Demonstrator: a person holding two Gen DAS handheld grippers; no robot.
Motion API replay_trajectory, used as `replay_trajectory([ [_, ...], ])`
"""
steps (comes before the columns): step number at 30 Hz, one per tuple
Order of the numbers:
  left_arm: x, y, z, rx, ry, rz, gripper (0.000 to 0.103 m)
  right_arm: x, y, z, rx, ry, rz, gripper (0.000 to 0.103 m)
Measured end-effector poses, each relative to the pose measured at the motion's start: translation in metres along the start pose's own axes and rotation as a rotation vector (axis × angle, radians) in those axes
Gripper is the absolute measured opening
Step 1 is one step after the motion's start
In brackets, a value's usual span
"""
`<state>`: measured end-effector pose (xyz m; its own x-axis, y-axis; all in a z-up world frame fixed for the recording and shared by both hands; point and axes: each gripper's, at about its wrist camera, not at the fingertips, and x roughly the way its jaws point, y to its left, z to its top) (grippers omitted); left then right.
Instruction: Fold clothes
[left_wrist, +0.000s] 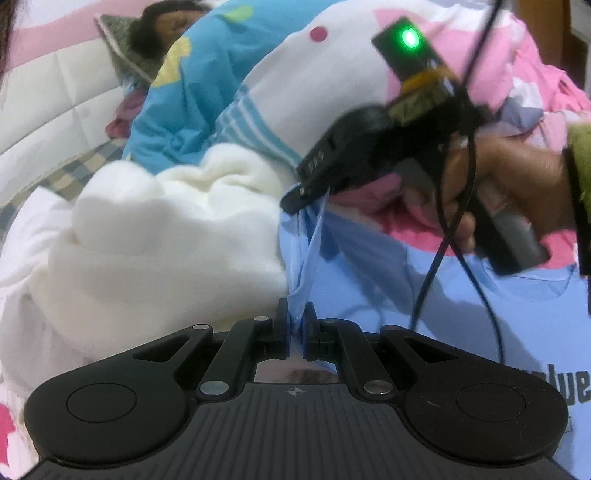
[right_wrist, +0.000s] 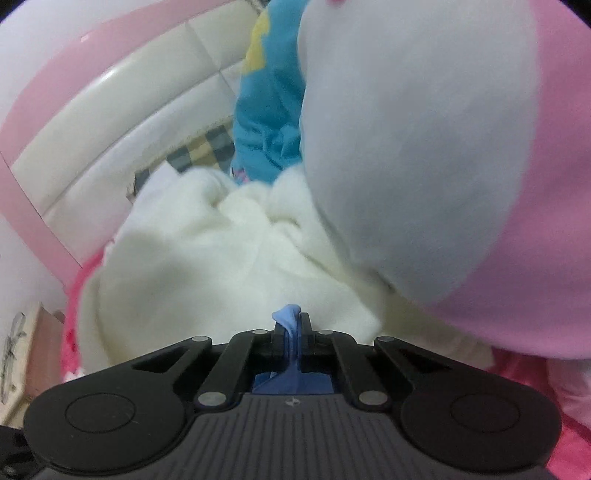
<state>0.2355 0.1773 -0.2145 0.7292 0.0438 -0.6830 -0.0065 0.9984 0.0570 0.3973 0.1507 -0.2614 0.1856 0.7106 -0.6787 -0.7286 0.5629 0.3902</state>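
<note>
A thin light-blue fabric garment (left_wrist: 369, 266) spreads across the lower right of the left wrist frame, its edge stretched between two grips. The left gripper (left_wrist: 295, 325) is pinched onto it at bottom centre; the right gripper (left_wrist: 295, 201), held by a hand (left_wrist: 491, 184), clamps it at centre right. A fluffy white blanket (left_wrist: 155, 229) lies just left.
</note>
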Motion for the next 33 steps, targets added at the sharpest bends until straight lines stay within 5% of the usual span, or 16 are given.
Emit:
replay_trajectory([
  [6, 0.006, 0.014, -0.001, -0.109, 0.055, -0.006, 0.008, 0.024, -0.01, 0.001, 0.124, 0.025, 0.077, 0.007],
  [12, 0.007, 0.036, -0.002, -0.294, 0.092, -0.094, 0.009, 0.019, -0.042, 0.004, 0.343, 0.049, 0.157, 0.02],
  [16, 0.01, 0.048, -0.002, -0.373, 0.121, -0.142, 0.01, 0.009, -0.044, 0.009, 0.368, 0.015, 0.145, 0.054],
  [33, -0.011, 0.089, -0.004, -0.525, 0.098, -0.138, 0.018, -0.101, -0.043, -0.015, 0.389, -0.201, 0.064, 0.055],
])
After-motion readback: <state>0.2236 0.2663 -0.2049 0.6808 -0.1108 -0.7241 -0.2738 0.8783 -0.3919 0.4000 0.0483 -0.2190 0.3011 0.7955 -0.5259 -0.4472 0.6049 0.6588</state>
